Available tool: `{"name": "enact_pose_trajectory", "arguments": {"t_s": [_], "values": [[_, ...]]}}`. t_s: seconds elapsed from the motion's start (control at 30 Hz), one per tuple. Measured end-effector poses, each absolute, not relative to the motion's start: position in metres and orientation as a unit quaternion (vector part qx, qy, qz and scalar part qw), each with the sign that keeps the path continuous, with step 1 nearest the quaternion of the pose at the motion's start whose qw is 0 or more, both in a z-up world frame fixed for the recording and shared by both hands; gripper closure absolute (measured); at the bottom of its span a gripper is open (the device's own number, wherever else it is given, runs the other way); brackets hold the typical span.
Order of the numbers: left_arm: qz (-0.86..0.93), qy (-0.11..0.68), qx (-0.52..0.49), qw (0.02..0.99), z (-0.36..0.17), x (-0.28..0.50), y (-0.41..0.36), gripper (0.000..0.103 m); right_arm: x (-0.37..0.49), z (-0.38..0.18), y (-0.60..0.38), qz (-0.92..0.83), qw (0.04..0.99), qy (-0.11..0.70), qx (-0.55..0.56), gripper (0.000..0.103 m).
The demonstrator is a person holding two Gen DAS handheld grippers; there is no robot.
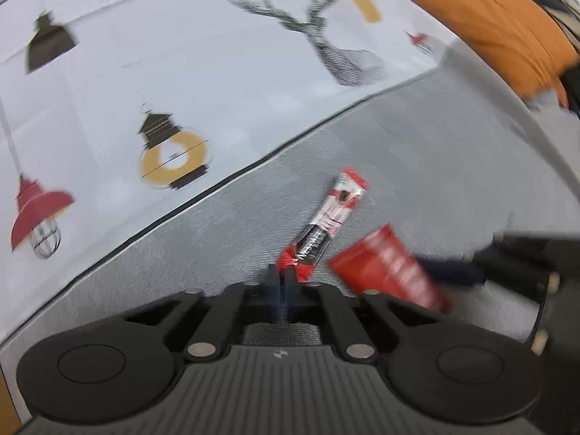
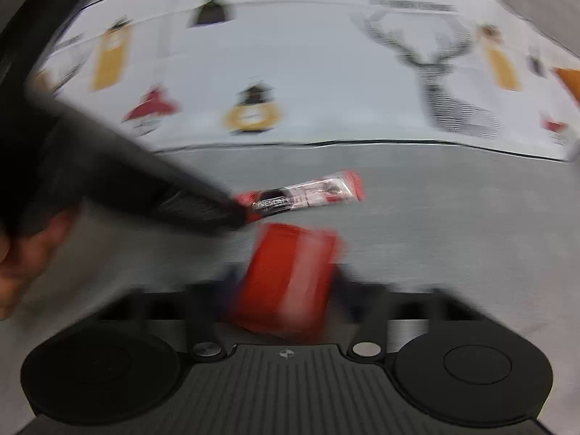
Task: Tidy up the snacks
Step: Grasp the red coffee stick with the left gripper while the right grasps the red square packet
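A long red, white and black Nescafe stick sachet (image 1: 328, 219) lies on the grey cloth; my left gripper (image 1: 284, 277) is shut on its near red end. In the right wrist view the sachet (image 2: 308, 194) lies crosswise, with the left gripper (image 2: 237, 214) reaching in from the left to its end. My right gripper (image 2: 286, 282) is shut on a red snack packet (image 2: 290, 275), blurred by motion, held just above the cloth. The same red packet (image 1: 384, 266) shows at the right of the left wrist view, with the right gripper (image 1: 435, 275) behind it.
A white cloth printed with lanterns and a deer head (image 1: 326, 36) covers the far half of the surface (image 1: 435, 145). An orange cushion (image 1: 507, 29) lies at the far right. A hand (image 2: 21, 253) holds the left gripper.
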State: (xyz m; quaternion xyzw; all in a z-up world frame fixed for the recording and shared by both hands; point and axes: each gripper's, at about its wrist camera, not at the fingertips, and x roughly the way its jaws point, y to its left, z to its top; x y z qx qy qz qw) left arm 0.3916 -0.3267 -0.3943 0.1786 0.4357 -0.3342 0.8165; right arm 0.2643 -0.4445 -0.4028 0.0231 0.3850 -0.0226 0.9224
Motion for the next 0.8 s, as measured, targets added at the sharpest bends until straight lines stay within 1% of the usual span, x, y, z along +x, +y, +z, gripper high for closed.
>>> {"name": "enact_pose_trajectory", "arguments": {"t_s": [0.07,0.2,0.5,0.63,0.7,0.73,0.77,0.8], "values": [[-0.337,0.434,0.171,0.818,-0.395,0.392,-0.325,0.103,0.263,-0.399,-0.462,-0.035,0.919,0.388,0.064,0.06],[-0.331,0.425,0.166,0.826,-0.393,0.386,-0.323,0.103,0.255,-0.391,-0.475,-0.047,0.918,0.381,0.101,0.061],[-0.333,0.403,0.166,0.836,-0.368,0.369,-0.32,0.103,0.237,-0.379,-0.505,-0.074,0.92,0.355,0.149,0.061],[-0.338,0.409,0.146,0.835,-0.358,0.367,-0.311,0.103,0.234,-0.378,-0.507,-0.072,0.921,0.35,0.154,0.06],[-0.352,0.404,0.165,0.828,-0.36,0.365,-0.32,0.101,0.234,-0.376,-0.505,-0.07,0.923,0.346,0.156,0.06],[-0.359,0.396,0.184,0.825,-0.362,0.364,-0.328,0.093,0.233,-0.374,-0.504,-0.071,0.924,0.343,0.155,0.06],[-0.366,0.389,0.202,0.821,-0.366,0.365,-0.337,0.068,0.233,-0.373,-0.504,-0.075,0.924,0.341,0.155,0.06],[-0.367,0.382,0.216,0.82,-0.37,0.366,-0.346,0.052,0.232,-0.373,-0.506,-0.081,0.924,0.34,0.157,0.06]]}}
